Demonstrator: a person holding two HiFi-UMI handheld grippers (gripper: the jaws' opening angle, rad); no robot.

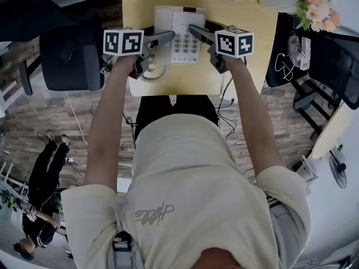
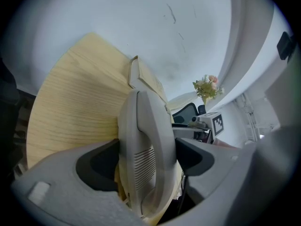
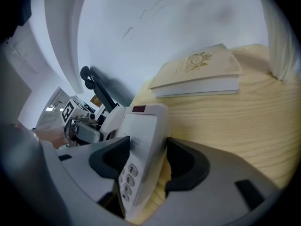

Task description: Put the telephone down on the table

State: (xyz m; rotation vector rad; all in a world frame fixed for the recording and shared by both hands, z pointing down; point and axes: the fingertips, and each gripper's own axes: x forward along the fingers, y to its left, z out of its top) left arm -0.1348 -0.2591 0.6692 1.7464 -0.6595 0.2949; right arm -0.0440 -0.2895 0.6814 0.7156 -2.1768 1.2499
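Between left gripper [image 2: 146, 160] jaws: handset [image 2: 145, 121]; right gripper [image 3: 148, 161]: telephone [image 3: 143, 124], key [image 3: 132, 169] "3".

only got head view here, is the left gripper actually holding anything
observer: yes, the left gripper is shut on the handset, one jaw on each side.
operator: and the right one
observer: the right gripper is shut on the phone base, at its keypad edge.
operator: anything behind the phone
observer: a closed book with a crest on its cover lies flat on the table, apart from the phone.
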